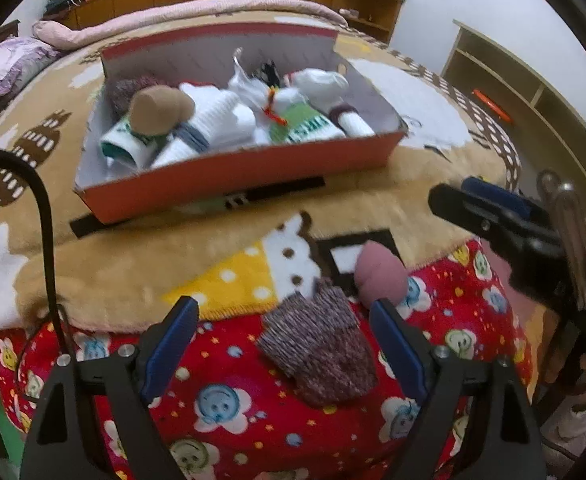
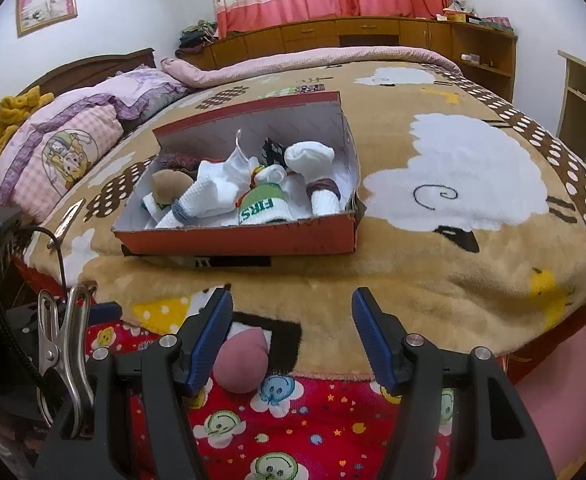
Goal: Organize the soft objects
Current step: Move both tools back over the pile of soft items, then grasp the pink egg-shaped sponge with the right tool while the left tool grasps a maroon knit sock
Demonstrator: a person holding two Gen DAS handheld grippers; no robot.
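Left wrist view first: my left gripper [image 1: 283, 340] has its jaws spread wide with nothing pinched, and the speckled maroon sock [image 1: 319, 354] lies flat on the red smiley blanket [image 1: 229, 400] between the two blue pads, closer to the right one. I'd say I'm holding it wide like that so the whole sock fits inside before I squeeze.

At about 1 o'clock from that sock sits the pink rolled sock [image 1: 379, 278], right where the red blanket meets the tan fleece blanket [image 1: 133, 264]. My right gripper [image 1: 489, 216] pokes in from 3 o'clock.

Over on the right wrist camera, my right gripper [image 2: 293, 320] is roughly half open, gripping nothing. The pink rolled sock [image 2: 243, 364] sits just beside its left pad, not really between the pads yet, so I reckon that hand needs to shift toward 9 o'clock to line up.

Out at 12 o'clock in both views is the orange shoebox [image 2: 237, 242] on the bed, already stuffed with rolled socks [image 2: 213, 196]. Looks like these two loose ones are the last stragglers headed in there.
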